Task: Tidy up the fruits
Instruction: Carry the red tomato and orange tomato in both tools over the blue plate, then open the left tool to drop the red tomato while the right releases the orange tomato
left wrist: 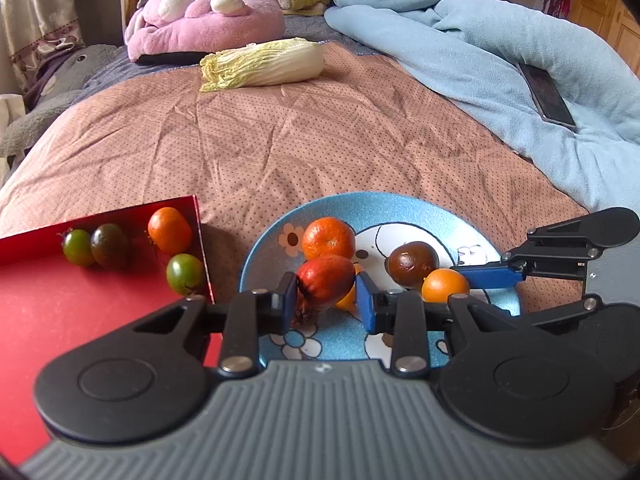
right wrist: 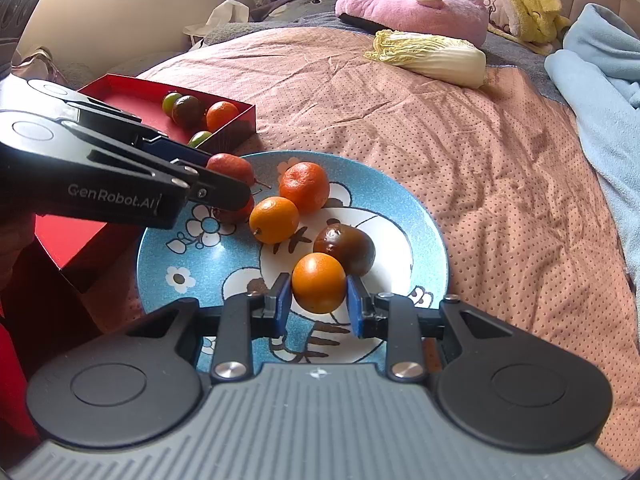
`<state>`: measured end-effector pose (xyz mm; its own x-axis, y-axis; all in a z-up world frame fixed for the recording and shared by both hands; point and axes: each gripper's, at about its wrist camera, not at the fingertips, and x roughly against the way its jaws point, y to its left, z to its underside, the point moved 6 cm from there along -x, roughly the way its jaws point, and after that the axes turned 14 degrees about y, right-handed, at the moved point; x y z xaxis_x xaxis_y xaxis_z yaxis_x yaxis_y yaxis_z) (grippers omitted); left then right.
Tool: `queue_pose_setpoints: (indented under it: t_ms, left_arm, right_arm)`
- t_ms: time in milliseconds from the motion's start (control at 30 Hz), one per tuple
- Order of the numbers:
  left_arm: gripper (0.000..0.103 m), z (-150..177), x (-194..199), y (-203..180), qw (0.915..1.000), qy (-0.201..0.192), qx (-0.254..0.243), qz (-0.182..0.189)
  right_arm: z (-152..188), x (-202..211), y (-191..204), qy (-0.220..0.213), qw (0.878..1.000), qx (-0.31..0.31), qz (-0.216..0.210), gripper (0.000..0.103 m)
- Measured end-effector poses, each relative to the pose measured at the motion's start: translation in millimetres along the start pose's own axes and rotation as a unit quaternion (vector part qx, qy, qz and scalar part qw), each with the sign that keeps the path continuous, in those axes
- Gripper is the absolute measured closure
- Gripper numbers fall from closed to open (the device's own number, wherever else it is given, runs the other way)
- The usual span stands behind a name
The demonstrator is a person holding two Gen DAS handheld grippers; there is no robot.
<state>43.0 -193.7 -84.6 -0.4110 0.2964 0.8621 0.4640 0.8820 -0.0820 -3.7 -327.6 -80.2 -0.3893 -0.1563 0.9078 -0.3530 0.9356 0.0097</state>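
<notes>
Left wrist view shows the left gripper (left wrist: pixel 326 294) with its blue pads closed on a red fruit (left wrist: pixel 326 280), which sits between them over the near left part of the blue plate (left wrist: pixel 400 206). Right wrist view shows the right gripper (right wrist: pixel 318 306) with its pads pressed on both sides of a small orange fruit (right wrist: pixel 319 282), near the plate's near edge.

On the plate, just behind this orange fruit, a dark brown fruit (right wrist: pixel 345 248) touches it. Further toward the middle lie a second orange fruit (right wrist: pixel 274 219) and a mandarin (right wrist: pixel 304 186), close together. The plate has a cartoon drawing and white flowers, and it rests on a dotted pink bed cover (right wrist: pixel 440 140).

Beside the plate's left edge stands a red box (left wrist: pixel 60 300). In its far right corner are a mandarin in the box (left wrist: pixel 170 230), two green tomatoes (left wrist: pixel 78 247) (left wrist: pixel 185 273) and one dark tomato (left wrist: pixel 109 245).

Far on the bed lies a napa cabbage (left wrist: pixel 264 65), with a pink plush toy (left wrist: pixel 200 20) behind it and a light blue blanket (left wrist: pixel 500 60) at the right edge, where a phone (left wrist: pixel 546 94) rests on it.
</notes>
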Motion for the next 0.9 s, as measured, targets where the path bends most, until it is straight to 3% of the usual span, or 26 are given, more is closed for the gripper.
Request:
queue_pose_setpoints:
  t_ms: [400, 533, 633, 900]
  left_arm:
    - [0.067, 4, -4, -4, 0.9998, 0.014, -0.015, -0.004]
    - [0.067, 4, -3, -4, 0.9998, 0.015, -0.013, 0.003]
    - [0.062, 4, -2, -5, 0.9999, 0.010, -0.014, -0.001]
    - [0.062, 1, 4, -1, 1.0000, -0.002, -0.004, 0.005]
  right_arm:
    - [-6, 7, 1, -0.013, 1.000, 0.003, 0.008, 0.069]
    - [-9, 14, 0, -0.026, 1.000, -0.002, 0.010, 0.051]
    - [-11, 19, 0, -0.036, 0.999, -0.003, 0.011, 0.050]
    - [-15, 24, -3, -0.045, 0.999, -0.016, 0.011, 0.047]
